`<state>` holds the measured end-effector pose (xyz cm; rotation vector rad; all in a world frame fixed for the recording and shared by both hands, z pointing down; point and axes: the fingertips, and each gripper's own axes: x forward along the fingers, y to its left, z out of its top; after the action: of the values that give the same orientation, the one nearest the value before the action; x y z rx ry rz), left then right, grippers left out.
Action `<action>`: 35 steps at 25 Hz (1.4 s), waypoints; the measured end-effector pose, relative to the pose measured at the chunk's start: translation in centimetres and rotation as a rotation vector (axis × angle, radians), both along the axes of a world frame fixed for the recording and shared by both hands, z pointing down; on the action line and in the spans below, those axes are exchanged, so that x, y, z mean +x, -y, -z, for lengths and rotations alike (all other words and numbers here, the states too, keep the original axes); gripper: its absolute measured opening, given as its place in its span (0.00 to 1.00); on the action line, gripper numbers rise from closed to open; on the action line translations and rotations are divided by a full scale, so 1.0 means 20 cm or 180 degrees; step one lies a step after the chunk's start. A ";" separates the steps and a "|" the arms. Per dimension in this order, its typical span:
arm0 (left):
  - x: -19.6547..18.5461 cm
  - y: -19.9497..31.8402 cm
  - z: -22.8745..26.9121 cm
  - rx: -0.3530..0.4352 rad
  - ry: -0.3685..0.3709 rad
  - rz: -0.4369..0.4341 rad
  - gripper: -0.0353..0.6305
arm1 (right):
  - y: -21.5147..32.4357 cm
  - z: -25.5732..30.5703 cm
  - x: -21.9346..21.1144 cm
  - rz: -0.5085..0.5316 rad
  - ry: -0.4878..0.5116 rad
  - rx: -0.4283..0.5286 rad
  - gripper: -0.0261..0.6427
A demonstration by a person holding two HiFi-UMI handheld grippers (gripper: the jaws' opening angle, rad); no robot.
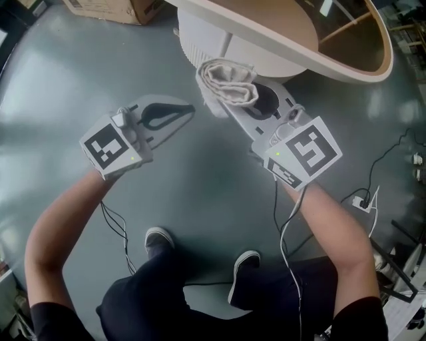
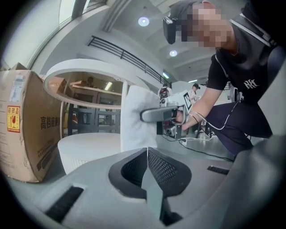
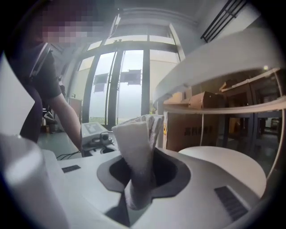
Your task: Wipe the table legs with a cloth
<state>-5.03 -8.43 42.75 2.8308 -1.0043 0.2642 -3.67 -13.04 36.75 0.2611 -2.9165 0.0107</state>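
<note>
Over the grey floor [image 1: 200, 180], the left gripper [image 1: 188, 111] hangs with its jaws pressed together, holding nothing. Just beyond, the right gripper [image 1: 229, 110] is clamped on a folded pale cloth [image 1: 229, 83]. The cloth is right beside the round desk's white pedestal leg [image 1: 200, 36]. A cardboard box [image 1: 113, 8] stands farther off.

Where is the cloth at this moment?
In the head view the cloth is at upper centre, clamped in the right gripper, close to the table's white round base.
</note>
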 end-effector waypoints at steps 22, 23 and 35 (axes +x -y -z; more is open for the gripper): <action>0.10 -0.07 0.08 0.0144 -0.0087 -0.0343 0.07 | 0.10 0.16 -0.09 -0.0143 0.0316 0.0147 0.17; 0.10 -0.06 0.07 0.0140 -0.0090 -0.0335 0.07 | 0.10 0.16 -0.09 -0.0140 0.0322 0.0158 0.17; 0.07 -0.07 0.01 0.0037 -0.0111 -0.0306 0.07 | 0.12 -0.12 -0.07 -0.0188 0.0020 -0.0061 0.17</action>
<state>-3.56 -6.98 42.48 2.8879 -0.8673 0.2183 -5.00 -15.36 39.20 0.3443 -2.9125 0.0489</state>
